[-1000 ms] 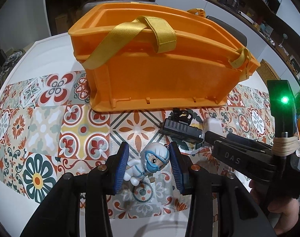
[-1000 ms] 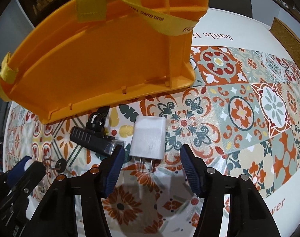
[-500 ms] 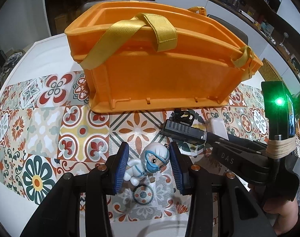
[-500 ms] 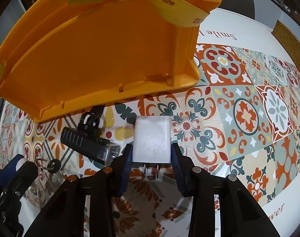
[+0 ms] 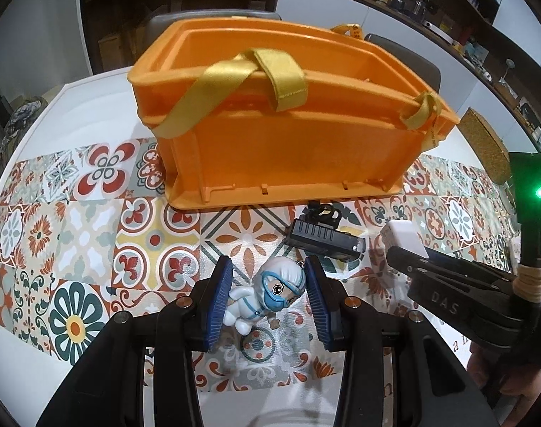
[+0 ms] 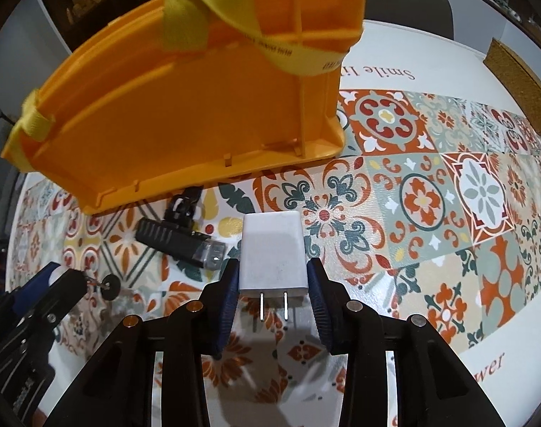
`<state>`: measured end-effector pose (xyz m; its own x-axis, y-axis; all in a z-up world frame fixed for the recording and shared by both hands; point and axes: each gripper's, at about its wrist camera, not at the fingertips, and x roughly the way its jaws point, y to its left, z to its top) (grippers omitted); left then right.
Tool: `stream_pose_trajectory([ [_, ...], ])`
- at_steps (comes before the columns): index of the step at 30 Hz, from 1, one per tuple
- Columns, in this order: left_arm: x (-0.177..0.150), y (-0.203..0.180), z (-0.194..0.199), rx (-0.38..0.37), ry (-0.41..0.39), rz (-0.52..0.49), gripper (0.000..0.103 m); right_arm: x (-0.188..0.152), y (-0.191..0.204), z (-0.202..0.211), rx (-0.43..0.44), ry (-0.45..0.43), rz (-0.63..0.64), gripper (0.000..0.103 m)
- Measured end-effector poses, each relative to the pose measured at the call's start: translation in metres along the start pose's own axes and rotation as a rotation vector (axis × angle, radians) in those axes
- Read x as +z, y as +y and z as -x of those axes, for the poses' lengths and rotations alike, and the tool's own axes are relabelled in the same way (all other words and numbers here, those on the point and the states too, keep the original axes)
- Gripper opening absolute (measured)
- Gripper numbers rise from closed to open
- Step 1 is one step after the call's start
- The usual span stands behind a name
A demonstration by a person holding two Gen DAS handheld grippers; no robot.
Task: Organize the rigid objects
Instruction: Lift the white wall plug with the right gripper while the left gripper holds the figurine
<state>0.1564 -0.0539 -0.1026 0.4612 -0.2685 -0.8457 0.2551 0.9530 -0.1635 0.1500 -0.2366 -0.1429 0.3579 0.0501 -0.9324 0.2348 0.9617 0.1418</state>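
— Progress so far?
— Both picks look made. The left gripper [image 5: 268,297] is clamped on the toy figure [image 5: 267,297], and the right gripper [image 6: 272,284] is clamped on the white charger [image 6: 272,254], prongs toward the camera.
— And the orange basket [image 5: 288,142]?
— It stands at the far side of the patterned mat [image 6: 430,195]; what shows of its inside looks bare.
— What remains?
— Dropping both in, I'd judge, then the black light [image 6: 176,242] lying near the basket's foot.
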Motion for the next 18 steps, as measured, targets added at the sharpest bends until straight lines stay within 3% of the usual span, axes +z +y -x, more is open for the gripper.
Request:
stream_pose_trajectory([
  [18, 0.006, 0.002, 0.043, -0.019, -0.081, -0.001, 0.042, 0.0, 0.02, 0.073, 0.055, -0.079, 0.031, 0.038],
])
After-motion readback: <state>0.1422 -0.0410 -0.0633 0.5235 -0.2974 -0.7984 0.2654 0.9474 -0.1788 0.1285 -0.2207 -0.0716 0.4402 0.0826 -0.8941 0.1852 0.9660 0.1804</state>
